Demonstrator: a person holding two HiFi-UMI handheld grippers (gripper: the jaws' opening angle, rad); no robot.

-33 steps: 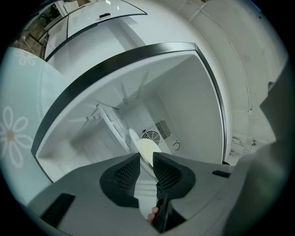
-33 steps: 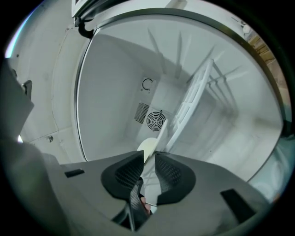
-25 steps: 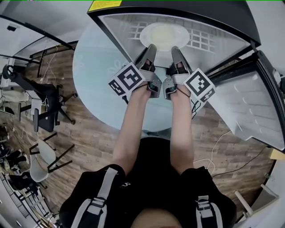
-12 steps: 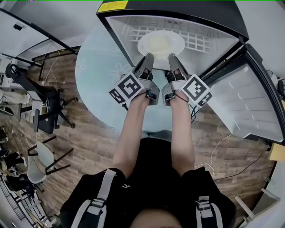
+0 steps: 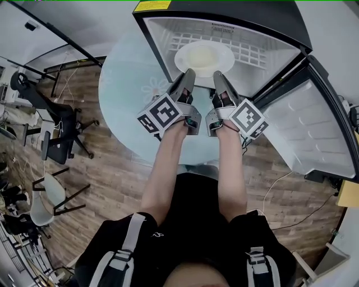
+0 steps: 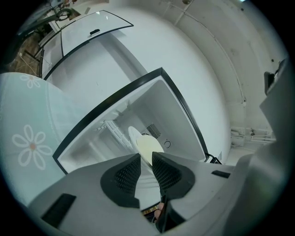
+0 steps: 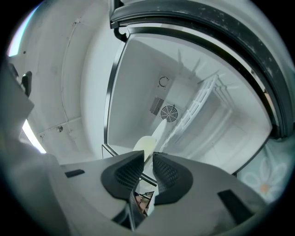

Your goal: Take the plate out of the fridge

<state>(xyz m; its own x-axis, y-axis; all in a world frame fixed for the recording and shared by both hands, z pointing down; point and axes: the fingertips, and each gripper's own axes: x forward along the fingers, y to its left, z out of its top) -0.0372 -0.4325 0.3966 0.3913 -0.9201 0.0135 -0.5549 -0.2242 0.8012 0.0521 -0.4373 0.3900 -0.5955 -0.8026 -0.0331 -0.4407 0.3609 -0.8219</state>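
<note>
A white plate (image 5: 205,56) with a pale yellow centre lies on the wire shelf (image 5: 255,53) inside the open fridge (image 5: 252,11). Both grippers reach in side by side at its near rim. My left gripper (image 5: 189,72) is shut on the rim at the left; in the left gripper view the plate (image 6: 147,146) runs edge-on between the pads of the left gripper (image 6: 146,159). My right gripper (image 5: 217,74) holds the rim at the right. In the right gripper view the right gripper (image 7: 148,156) has its jaws opening, with the plate's (image 7: 145,144) rim between the pads.
The fridge door (image 5: 314,129) stands swung open to the right. The fridge sits on a round glass table (image 5: 123,95) with flower prints. Office chairs (image 5: 56,140) stand on the wooden floor at the left. A fan vent (image 7: 169,112) is on the fridge's back wall.
The plate and both grippers have come a little toward the fridge's front edge. The head view has shifted slightly, so the fridge sits further right.
</note>
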